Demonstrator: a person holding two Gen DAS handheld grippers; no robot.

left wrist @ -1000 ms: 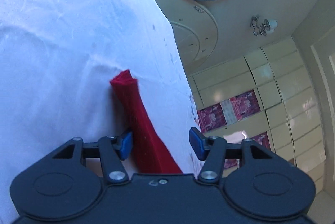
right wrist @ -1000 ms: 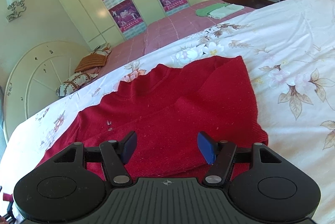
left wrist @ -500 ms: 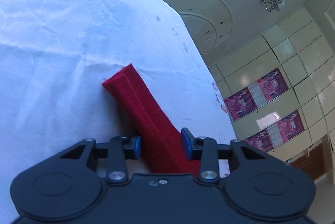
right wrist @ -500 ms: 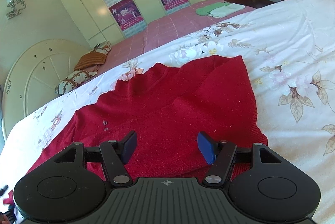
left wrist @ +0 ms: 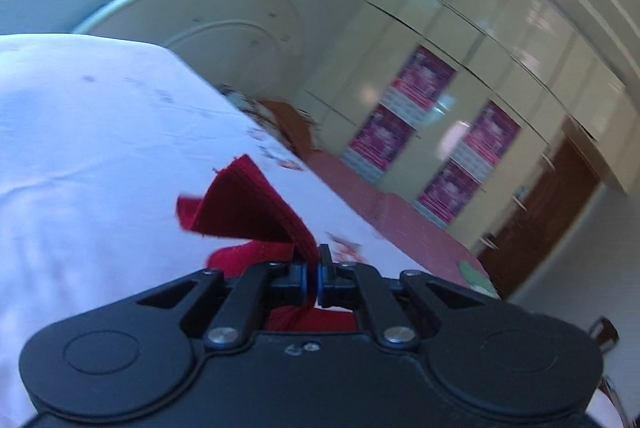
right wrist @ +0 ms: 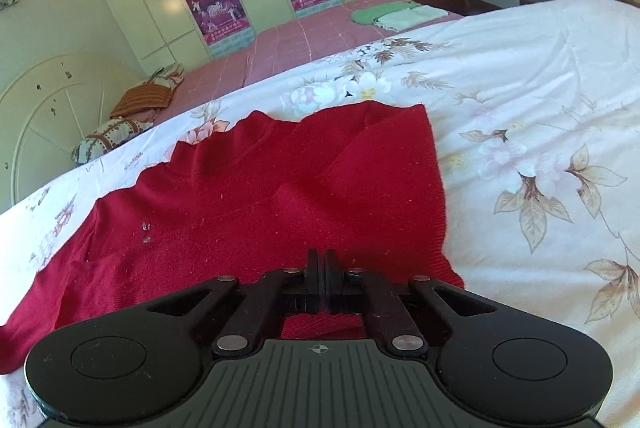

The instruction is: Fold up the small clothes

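Both grippers have just been closing, and that is changing the footing of the fold. A second ago the left gripper [left wrist: 313,274] was standing spread around a red strip lying flat on the bedspread [left wrist: 92,155]; now its jaws are pressed together on that strip, the sleeve end [left wrist: 248,203] of the red sweater [right wrist: 280,195], and the cloth is rising off the bed in a loose, curling flap (the view is blurring and tilting, so the hand is clearly travelling with it). The right gripper [right wrist: 320,280], which was open over the sweater's near hem half a second ago, is now showing its jaws shut tight, with red knit directly beneath and behind them; it is probably pinching the bottom edge, though the actual bite is hiding under the fingers and I cannot tell for sure. The sweater itself is lying spread across the floral bedspread, neckline toward the far side, its right sleeve already lying folded in across the body, its left side trailing off toward the bed's edge. In my judgement the sleeve fold is getting under way: the left hand is carrying the sleeve inward while the right is anchoring the hem.
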